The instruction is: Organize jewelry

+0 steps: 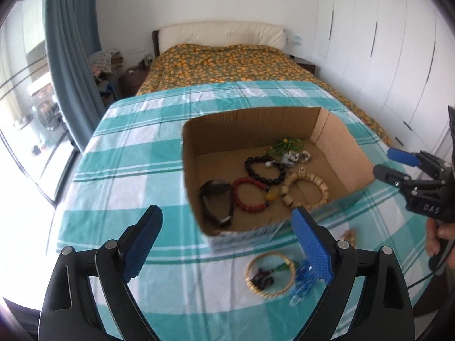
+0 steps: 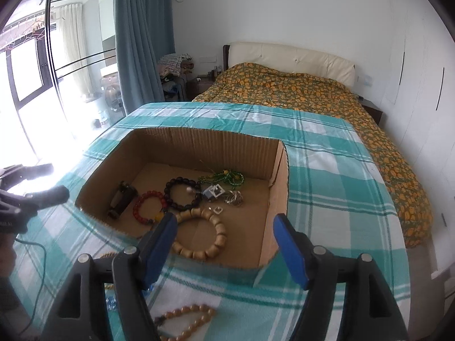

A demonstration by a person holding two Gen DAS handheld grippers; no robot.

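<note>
a: on the bench, under the teal plaid cloth, sits the open cardboard box. why is everything heaped at its near side?

b: likely because pieces get dropped in over the near rim. i count a black bead bracelet, a red bead bracelet, a pale wooden bracelet, a dark bangle, a green bead strand and some small silver bits i can't separate.

a: and outside the box?

b: a gold bangle with a small dark piece and a green bit inside it, a clear blue trinket touching it, and a tan bead strand nearest of all.

a: the grippers?

b: left hand-held gripper released, jaws wide, nothing between them, poised over the near rim. right hand-held gripper also released and empty, above the wooden bracelet. i'd judge both free for the leftovers.
</note>
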